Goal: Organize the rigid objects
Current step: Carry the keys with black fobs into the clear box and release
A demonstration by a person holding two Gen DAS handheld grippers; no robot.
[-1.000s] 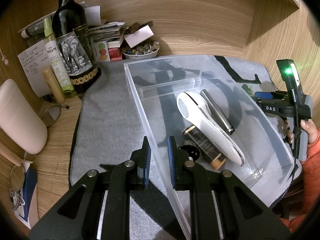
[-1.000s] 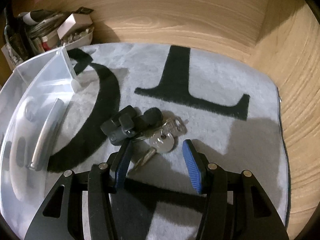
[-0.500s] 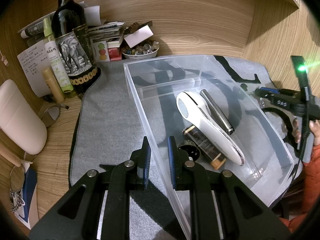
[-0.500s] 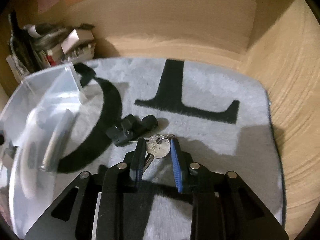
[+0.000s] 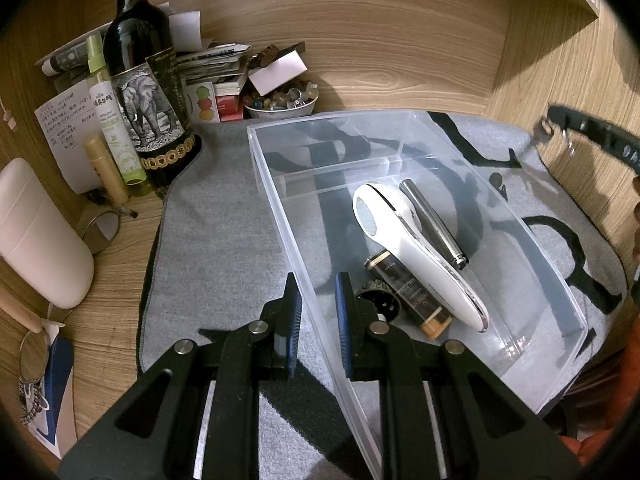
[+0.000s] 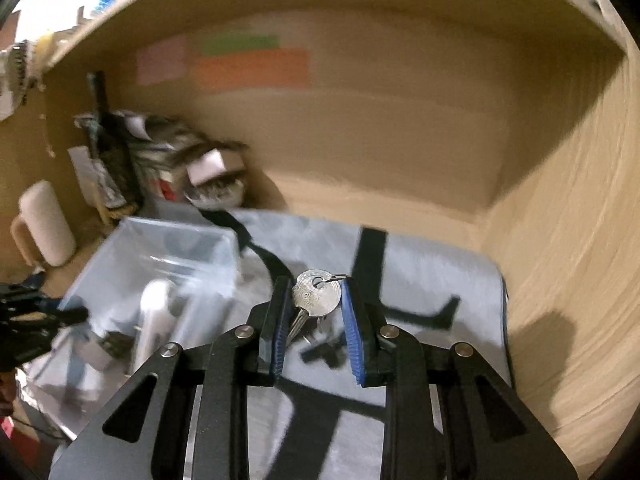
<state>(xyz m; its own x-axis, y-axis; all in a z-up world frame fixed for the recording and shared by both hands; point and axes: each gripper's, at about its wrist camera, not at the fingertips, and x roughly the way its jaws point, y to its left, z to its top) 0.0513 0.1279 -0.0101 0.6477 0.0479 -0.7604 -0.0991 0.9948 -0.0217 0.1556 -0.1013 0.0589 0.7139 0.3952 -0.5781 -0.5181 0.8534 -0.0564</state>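
A clear plastic bin (image 5: 276,200) stands on a grey mat (image 5: 216,240) with black lettering. In it lie a white handheld device (image 5: 404,240), a silver pen-like tube (image 5: 432,224), a dark tube with a gold cap (image 5: 408,296) and a small black round part (image 5: 378,300). My left gripper (image 5: 317,310) is shut on the bin's near left wall. My right gripper (image 6: 314,312) is shut on a silver key (image 6: 314,298), held up above the mat to the right of the bin. The black fobs (image 6: 326,350) hang blurred below the key.
Clutter fills the back left corner: a wine bottle (image 5: 144,92) with an elephant label, a green spray bottle (image 5: 114,120), papers, a bowl of beads (image 5: 280,102). A cream cylinder (image 5: 36,236) lies at the left. Wooden walls close the back and right.
My right gripper closed on the key bunch and lifted it off the mat, tilting upward. The left gripper and the bin stayed where they were.
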